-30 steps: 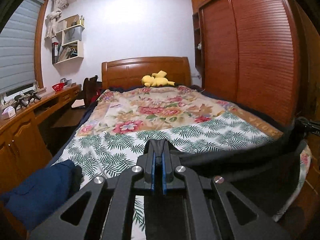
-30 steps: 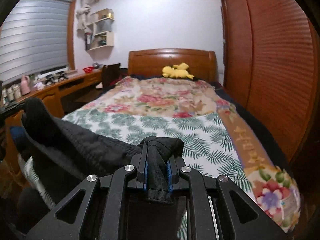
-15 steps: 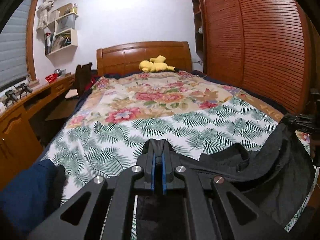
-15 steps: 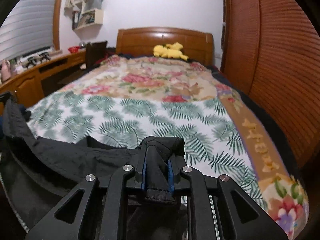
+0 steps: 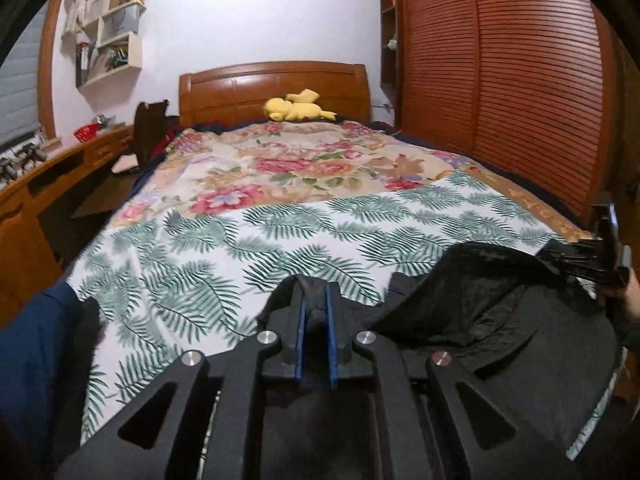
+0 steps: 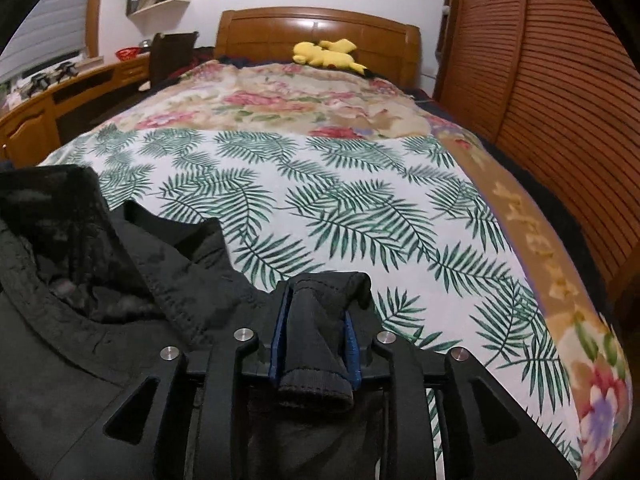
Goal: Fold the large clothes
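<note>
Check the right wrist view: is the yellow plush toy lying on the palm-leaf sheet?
No. The yellow plush toy lies at the head of the bed against the wooden headboard, beyond the floral blanket, far from the palm-leaf sheet.

Jacket: lower part runs under the left gripper and off the bottom edge; full shape not readable. In the right view its left side is cut by the frame. Fabric between the right gripper pads hides whether they press. Right gripper in the left view: only a sliver at the edge. Shelf contents too small to tell. Blue cloth at lower left, perhaps another garment, mostly cropped.
</note>
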Tool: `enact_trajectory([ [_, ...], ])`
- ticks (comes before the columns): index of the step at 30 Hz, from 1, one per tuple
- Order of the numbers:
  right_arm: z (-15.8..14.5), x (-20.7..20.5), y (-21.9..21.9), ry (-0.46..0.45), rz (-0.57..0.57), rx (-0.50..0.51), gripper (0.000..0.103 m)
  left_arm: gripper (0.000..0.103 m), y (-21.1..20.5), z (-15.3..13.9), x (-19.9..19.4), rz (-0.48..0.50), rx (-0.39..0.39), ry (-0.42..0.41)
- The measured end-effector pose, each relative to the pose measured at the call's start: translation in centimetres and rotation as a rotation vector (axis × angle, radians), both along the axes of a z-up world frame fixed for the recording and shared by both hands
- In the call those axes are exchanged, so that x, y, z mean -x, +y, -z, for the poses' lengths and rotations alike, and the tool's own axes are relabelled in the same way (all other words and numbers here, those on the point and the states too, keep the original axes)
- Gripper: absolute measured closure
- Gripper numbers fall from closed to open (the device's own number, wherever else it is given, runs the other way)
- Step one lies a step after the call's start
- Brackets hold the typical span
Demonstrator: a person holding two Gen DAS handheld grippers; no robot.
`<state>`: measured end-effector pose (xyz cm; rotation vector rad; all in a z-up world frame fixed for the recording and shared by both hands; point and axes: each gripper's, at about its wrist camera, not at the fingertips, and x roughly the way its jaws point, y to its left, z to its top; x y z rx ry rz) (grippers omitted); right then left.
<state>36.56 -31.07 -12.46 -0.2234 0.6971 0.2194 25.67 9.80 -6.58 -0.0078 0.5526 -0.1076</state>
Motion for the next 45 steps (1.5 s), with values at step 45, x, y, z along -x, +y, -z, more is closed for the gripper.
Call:
enact_trajectory([
  [45, 4.3, -3.4, 15.0, 0.210, -0.128, 0.005, 0.065, 0.065, -3.5, -0.1, 6.3, 0.137, 0.054, 0.012],
])
